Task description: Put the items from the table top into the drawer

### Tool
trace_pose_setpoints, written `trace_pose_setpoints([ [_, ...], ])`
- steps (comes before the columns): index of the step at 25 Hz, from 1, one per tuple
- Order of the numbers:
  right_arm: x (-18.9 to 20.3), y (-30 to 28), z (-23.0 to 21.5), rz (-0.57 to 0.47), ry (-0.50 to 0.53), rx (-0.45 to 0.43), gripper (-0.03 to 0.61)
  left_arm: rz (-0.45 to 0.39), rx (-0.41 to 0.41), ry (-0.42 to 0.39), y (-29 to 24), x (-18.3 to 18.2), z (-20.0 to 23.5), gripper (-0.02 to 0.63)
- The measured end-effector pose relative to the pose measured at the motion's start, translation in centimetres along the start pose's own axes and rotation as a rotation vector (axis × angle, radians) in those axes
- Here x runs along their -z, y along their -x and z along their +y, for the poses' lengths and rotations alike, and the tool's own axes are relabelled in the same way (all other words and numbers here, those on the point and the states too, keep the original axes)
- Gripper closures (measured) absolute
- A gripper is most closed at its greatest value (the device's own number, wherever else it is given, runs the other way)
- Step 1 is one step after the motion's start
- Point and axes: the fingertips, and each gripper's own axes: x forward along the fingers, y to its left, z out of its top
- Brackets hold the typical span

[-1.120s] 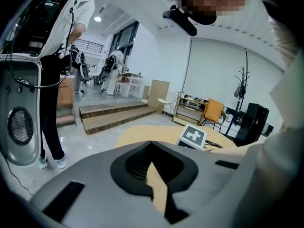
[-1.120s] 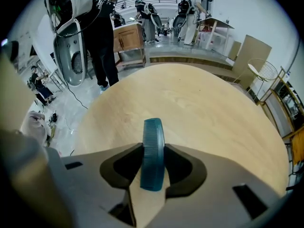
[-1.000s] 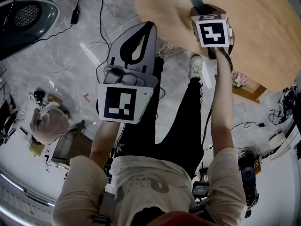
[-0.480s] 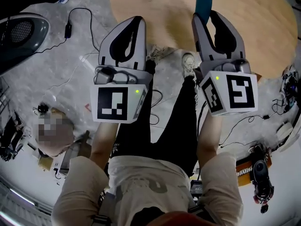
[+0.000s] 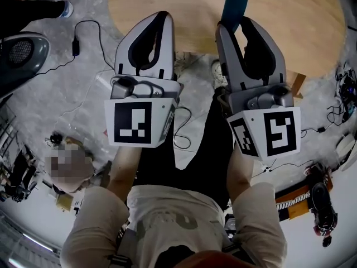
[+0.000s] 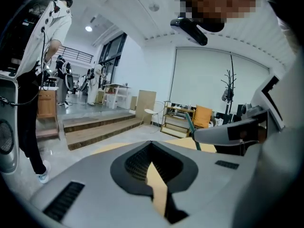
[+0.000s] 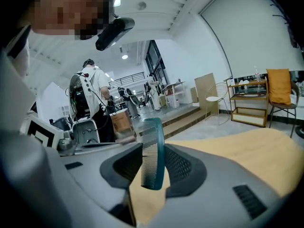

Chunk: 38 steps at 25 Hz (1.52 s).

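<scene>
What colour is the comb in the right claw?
Teal, a dark blue-green. The comb shows best in the right gripper view.

Head view: the teal comb (image 5: 234, 7) shows only its upper end; the rest is hidden in the right gripper (image 5: 236, 24). The table (image 5: 301, 27) is cut off by the top edge.

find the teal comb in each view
Head view: comb top centre, sticking out of the right gripper.
Left gripper view: comb a thin teal sliver right of centre.
Right gripper view: comb dead centre, between the jaws.
Shared landmark: round wooden table.
</scene>
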Motion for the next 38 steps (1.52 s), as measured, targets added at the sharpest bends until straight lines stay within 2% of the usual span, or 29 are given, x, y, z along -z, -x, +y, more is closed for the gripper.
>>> trace_pose_setpoints([
  [7, 0.7, 3.0, -3.5, -0.027, -0.004, 0.043, 0.429, 0.037, 0.029, -0.032, -1.2, 2.0, -4.1, 0.606],
  [9, 1.2, 4.9, -6.4, -0.025, -0.029, 0.090, 0.428, 0.058, 0.047, -0.035, -1.8, 2.6, -6.5, 0.606],
  [11, 2.5, 7.6, -11.3, -0.025, -0.095, 0.182, 0.428, 0.074, 0.089, -0.050, -2.9, 3.1, -9.7, 0.606],
  [16, 11.1, 15.6, -25.0, 0.040, -0.238, 0.492, 0.428, 0.114, 0.199, -0.081, -5.6, 5.2, -18.1, 0.606],
  [19, 16.6, 21.0, -30.3, 0.079, -0.345, 0.614, 0.428, 0.150, 0.282, -0.122, -7.3, 7.0, -23.8, 0.606],
  [22, 22.4, 24.9, -33.4, 0.102, -0.494, 0.692, 0.428, 0.200, 0.324, -0.166, -8.6, 9.3, -28.3, 0.606],
  [25, 28.8, 27.0, -35.2, 0.144, -0.667, 0.748, 0.428, 0.250, 0.361, -0.188, -9.4, 11.9, -32.1, 0.606],
  [27, 31.9, 27.5, -35.9, 0.184, -0.731, 0.776, 0.428, 0.268, 0.391, -0.205, -9.9, 13.1, -34.6, 0.606],
  [31, 34.0, 27.8, -36.8, 0.245, -0.731, 0.786, 0.428, 0.286, 0.443, -0.236, -10.8, 15.1, -38.9, 0.606],
  [38, 35.7, 28.5, -37.9, 0.288, -0.731, 0.784, 0.423, 0.300, 0.497, -0.255, -11.0, 16.4, -43.0, 0.606],
])
